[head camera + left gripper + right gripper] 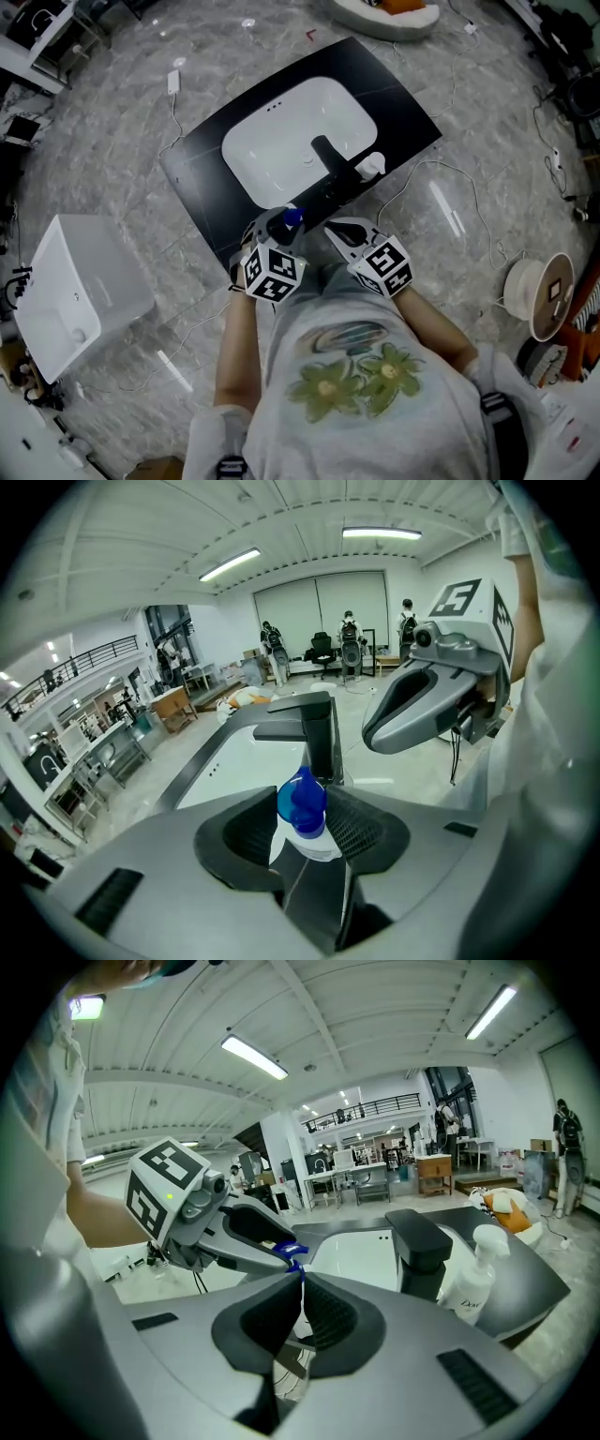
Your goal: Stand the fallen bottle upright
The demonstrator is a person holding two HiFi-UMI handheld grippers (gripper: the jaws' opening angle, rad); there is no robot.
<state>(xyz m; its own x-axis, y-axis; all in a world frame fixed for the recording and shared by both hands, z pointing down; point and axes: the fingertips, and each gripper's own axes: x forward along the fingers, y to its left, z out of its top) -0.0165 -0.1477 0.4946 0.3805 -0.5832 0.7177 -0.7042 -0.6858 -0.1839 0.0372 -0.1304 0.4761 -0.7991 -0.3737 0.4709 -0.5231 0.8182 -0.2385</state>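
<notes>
A black bench [202, 178] with a white sink [281, 141] is set on a marbled floor. At the bench's near edge, the blue-capped bottle [292, 217] is clamped in the left hand-held gripper [304, 803], cap seemingly uppermost. Setting it down and letting go are judged to remain. The right hand-held gripper [298, 1309] is held just beside, angled downward, with jaws together and empty.

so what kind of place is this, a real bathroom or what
Most likely a big open lab or workshop hall, not a bathroom. The black counter with its white basin stands alone on a floor strewn with cables, a second sink unit sits loose nearby, and workbenches line the background.
</notes>
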